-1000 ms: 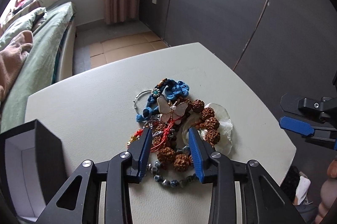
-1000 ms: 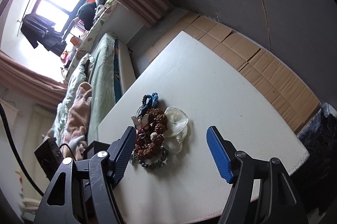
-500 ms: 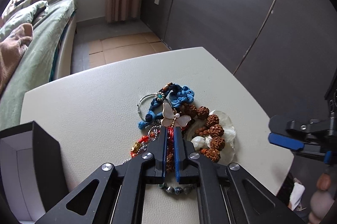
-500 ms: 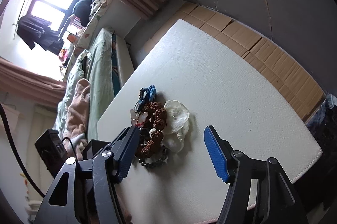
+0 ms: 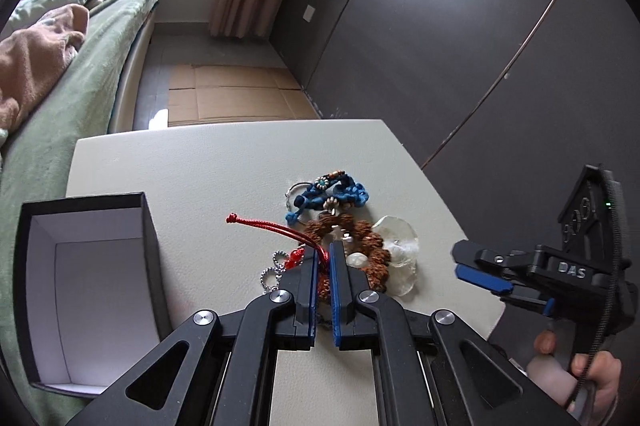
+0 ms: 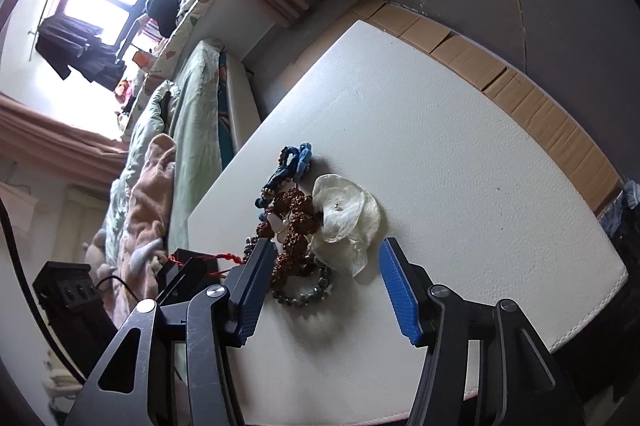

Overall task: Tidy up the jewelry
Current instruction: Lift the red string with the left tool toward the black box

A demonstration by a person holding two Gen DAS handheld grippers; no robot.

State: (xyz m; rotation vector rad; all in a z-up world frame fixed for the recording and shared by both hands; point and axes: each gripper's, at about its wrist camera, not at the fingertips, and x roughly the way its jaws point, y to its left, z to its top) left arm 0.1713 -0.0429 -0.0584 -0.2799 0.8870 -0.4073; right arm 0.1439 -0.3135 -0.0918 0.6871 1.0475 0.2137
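Left tongs (image 5: 325, 253) clamp our red cord bracelet (image 5: 276, 228) mid-table (image 5: 208, 162); right tongs (image 6: 328, 262) closing, nothing gripped, over the jewelry pile (image 6: 304, 214).

Black tongs (image 5: 324, 266) with 2 blue ribbed pads, silver screws, perhaps "DAS" lettering.

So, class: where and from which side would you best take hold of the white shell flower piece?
Grip the shell flower by its thin petal edge on the bare table side, away from the brown bead bracelet. Its petals curl upward there, giving the right hand-held gripper an edge.
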